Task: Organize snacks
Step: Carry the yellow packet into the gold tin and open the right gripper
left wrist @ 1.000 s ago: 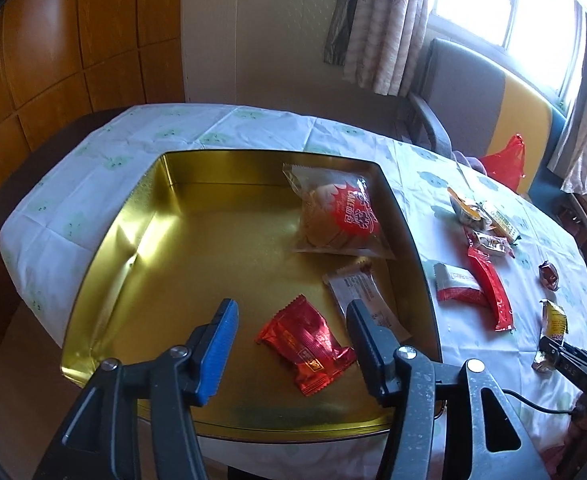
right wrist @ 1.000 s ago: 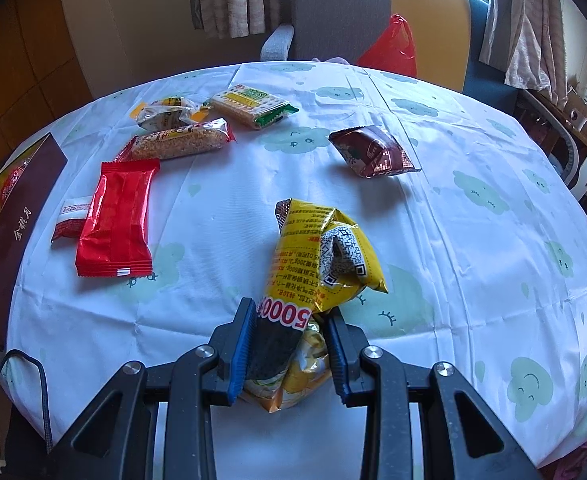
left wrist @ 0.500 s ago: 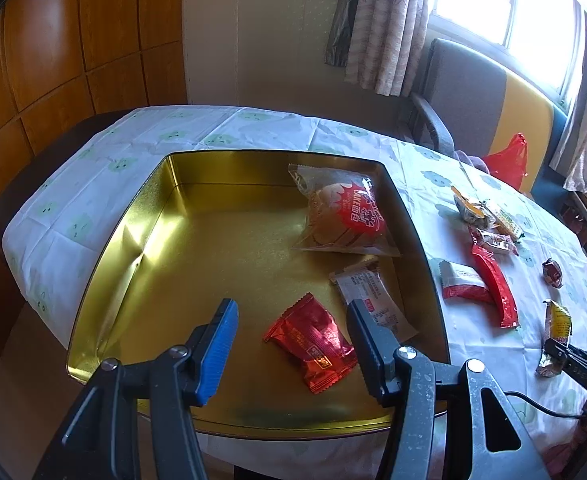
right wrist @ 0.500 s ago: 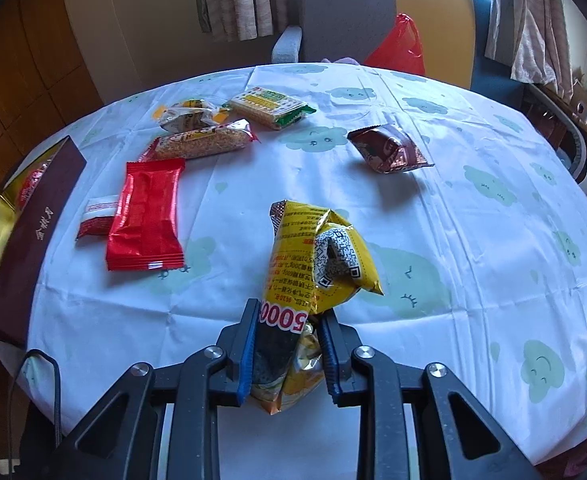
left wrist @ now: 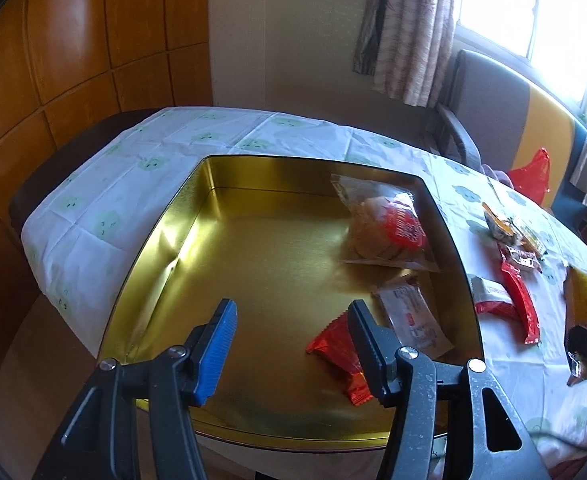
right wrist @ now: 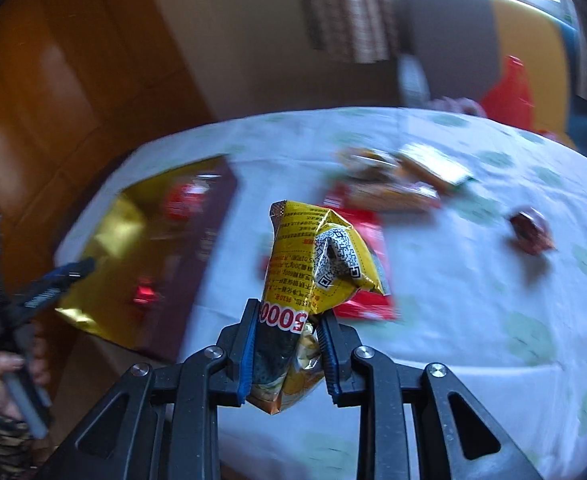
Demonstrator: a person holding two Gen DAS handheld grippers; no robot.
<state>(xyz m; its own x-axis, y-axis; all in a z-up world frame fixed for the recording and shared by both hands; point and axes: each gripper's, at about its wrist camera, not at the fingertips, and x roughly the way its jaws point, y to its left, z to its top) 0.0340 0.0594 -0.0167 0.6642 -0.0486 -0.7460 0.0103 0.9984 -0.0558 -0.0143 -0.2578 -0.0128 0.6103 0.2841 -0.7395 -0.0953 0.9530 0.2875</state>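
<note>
— So, what is the right gripper (right wrist: 287,344) doing?

— Its two blue-padded fingers are clamped on the lower end of a yellow snack packet (right wrist: 317,272), which stands up from the jaws above the white tablecloth (right wrist: 473,320). A QR code shows on its folded top corner. The jaws have just been closing on it.

— And the left gripper (left wrist: 291,330)?

— Spread apart with nothing between its fingers, it hangs over the near edge of a gold tin (left wrist: 161,248). From the right wrist view, a hand (right wrist: 1,372) grips its handle at the left.

— What lies in the tin?

— Three packets: a clear bun bag with a red label (left wrist: 385,228) by the right wall, a pale wrapper (left wrist: 411,316) below it, and a red foil packet (left wrist: 341,356) nearest the gripper.

— Anything outside it?

— Right of the tin, a long red packet (left wrist: 519,300) and several smaller snacks lie on the cloth, blurred in the right wrist view.
</note>
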